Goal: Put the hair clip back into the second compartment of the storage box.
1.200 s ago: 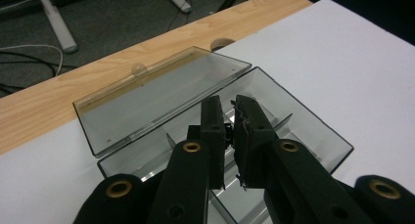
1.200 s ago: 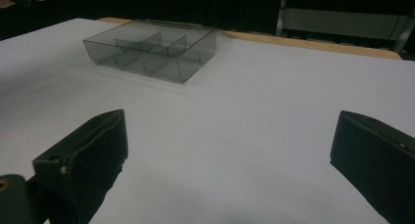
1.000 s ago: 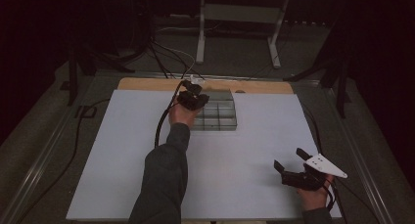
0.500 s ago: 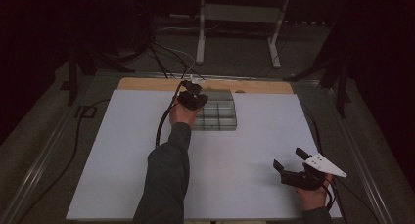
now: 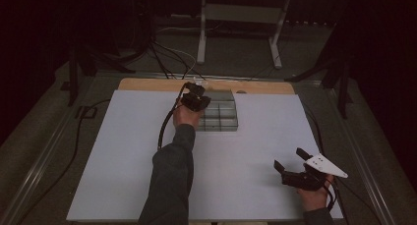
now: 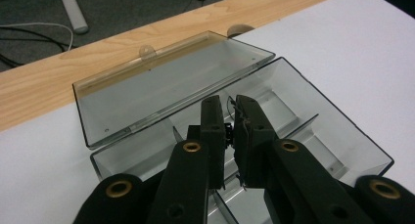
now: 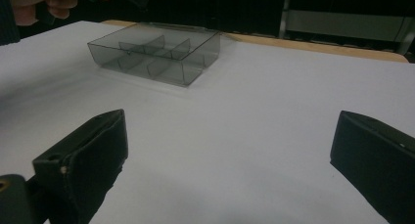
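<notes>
Clear plastic divider box, lid hinged open, sits at the far middle of the white surface; left tool hangs over it, jaws together, something small and dark possibly pinched. Right tool is well apart from the box, jaws wide, holding nothing. Box looks light, stiff, slick and thin-walled: grip an outer wall or divider, not the lid.

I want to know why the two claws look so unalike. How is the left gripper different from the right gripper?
The left gripper has its jaws nearly shut on something small and dark; the right gripper has its jaws wide apart with nothing between them. The left gripper is over the clear compartment box; the right gripper sits far from it, near the white table's front edge. Both have black jaws and a person's hand holding them.
</notes>
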### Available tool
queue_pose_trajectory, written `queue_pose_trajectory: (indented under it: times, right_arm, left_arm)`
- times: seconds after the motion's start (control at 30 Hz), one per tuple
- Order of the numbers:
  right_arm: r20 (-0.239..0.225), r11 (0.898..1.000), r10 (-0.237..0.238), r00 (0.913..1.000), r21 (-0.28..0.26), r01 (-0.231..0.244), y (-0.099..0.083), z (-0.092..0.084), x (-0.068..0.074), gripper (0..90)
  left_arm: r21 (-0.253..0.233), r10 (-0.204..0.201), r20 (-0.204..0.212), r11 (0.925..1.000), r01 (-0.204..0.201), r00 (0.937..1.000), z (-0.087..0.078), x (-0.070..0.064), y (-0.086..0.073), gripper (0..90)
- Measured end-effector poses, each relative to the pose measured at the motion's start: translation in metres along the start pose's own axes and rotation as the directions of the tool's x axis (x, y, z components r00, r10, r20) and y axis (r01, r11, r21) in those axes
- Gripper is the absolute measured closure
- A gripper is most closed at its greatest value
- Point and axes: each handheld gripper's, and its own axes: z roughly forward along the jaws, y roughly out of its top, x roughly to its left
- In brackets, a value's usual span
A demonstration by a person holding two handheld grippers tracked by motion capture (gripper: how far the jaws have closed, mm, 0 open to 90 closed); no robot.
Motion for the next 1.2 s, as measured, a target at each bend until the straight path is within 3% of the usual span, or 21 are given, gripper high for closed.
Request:
queue_pose_trajectory:
  times: [0.93, 0.97, 1.03, 1.13, 1.2]
  right_arm:
    - [0.006, 1.000, 0.009, 0.9999, -0.016, -0.008, 0.002, -0.003, -0.001, 0.5]
    - [0.006, 1.000, 0.010, 0.9999, -0.017, -0.010, 0.002, -0.003, -0.001, 0.5]
    - [0.006, 1.000, 0.009, 0.9999, -0.016, -0.009, 0.002, -0.003, -0.002, 0.5]
    - [0.007, 1.000, 0.008, 0.9999, -0.017, -0.008, 0.002, -0.003, -0.002, 0.5]
    - [0.007, 1.000, 0.009, 0.9999, -0.017, -0.009, 0.002, -0.003, -0.002, 0.5]
  left_arm:
    - [0.049, -0.058, 0.010, 0.9971, 0.057, 0.9983, 0.025, -0.002, -0.008, 83.8]
    - [0.045, -0.068, 0.015, 0.9967, 0.067, 0.9976, 0.026, -0.002, -0.008, 82.0]
    - [0.045, -0.088, 0.021, 0.9952, 0.087, 0.9959, 0.027, -0.001, -0.008, 67.9]
    - [0.046, -0.082, 0.002, 0.9956, 0.081, 0.9967, 0.027, -0.002, -0.008, 48.4]
    - [0.040, -0.088, -0.009, 0.9953, 0.088, 0.9961, 0.025, -0.002, -0.008, 40.0]
